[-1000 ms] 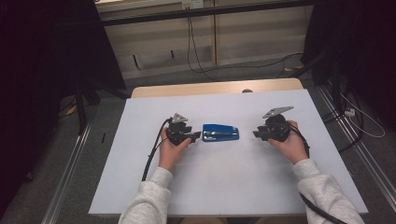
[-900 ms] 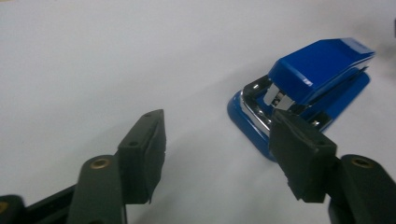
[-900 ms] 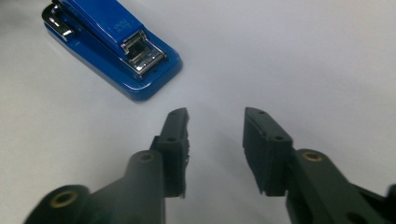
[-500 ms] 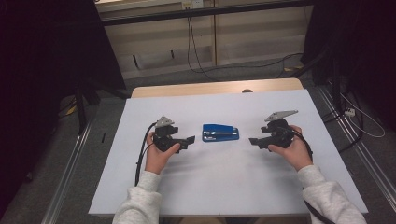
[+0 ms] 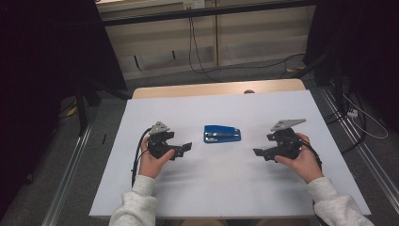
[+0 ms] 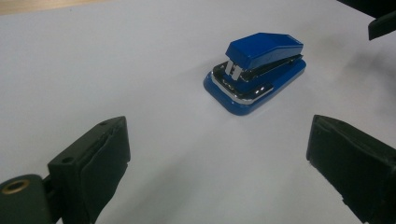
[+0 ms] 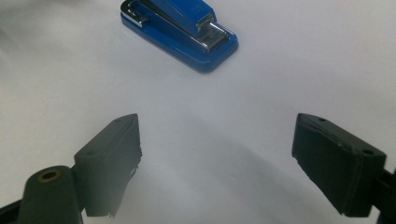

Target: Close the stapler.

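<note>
Stapler [image 5: 222,133] on table [image 5: 235,188], between left gripper [image 5: 183,148] and right gripper [image 5: 260,152].

Dim, evenly lit from above; soft shadows on white table [image 5: 211,188]; dark surroundings; near jaws blurred in gripper views.

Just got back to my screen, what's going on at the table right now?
A person holds a gripper in each hand over a white table. A blue stapler lies shut between them, untouched. The left gripper and the right gripper both point at it with jaws wide open, neither gripping anything.
</note>
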